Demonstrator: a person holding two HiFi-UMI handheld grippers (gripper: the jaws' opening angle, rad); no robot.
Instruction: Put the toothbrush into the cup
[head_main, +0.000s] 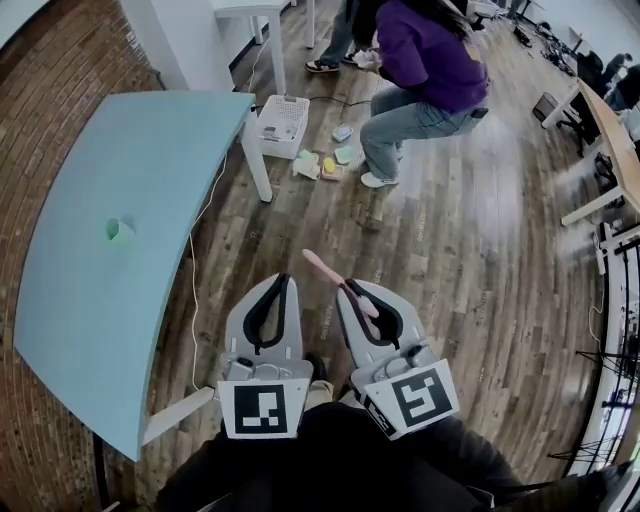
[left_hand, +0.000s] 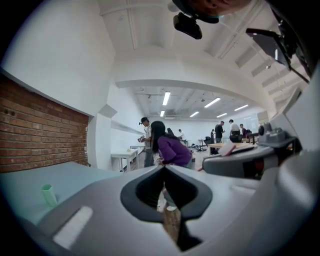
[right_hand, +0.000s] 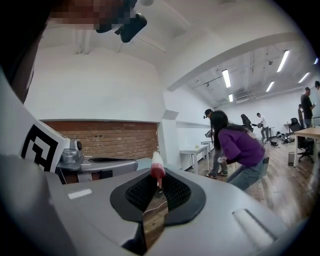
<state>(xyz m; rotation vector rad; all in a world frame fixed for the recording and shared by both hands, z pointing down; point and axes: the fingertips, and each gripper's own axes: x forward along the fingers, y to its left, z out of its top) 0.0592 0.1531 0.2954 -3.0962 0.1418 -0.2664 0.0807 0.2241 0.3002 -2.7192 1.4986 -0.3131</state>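
Observation:
A small green cup (head_main: 120, 231) stands on the light blue table (head_main: 90, 320) at the left; in the left gripper view the cup (left_hand: 48, 194) is low on the left, well away from the jaws. My right gripper (head_main: 348, 287) is shut on a pink toothbrush (head_main: 325, 272), which sticks out forward past the tips over the wooden floor. In the right gripper view the toothbrush (right_hand: 157, 170) stands up between the pads of the right gripper (right_hand: 159, 176). My left gripper (head_main: 283, 280) is beside it, jaws together and holding nothing; the same shows for the left gripper (left_hand: 163, 168) in its own view.
A person in a purple top (head_main: 425, 60) crouches on the wooden floor ahead. A white basket (head_main: 282, 120) and several small items (head_main: 325, 162) lie by the table's leg. A white cable (head_main: 195, 270) hangs off the table's edge. Desks (head_main: 610, 140) stand at the right.

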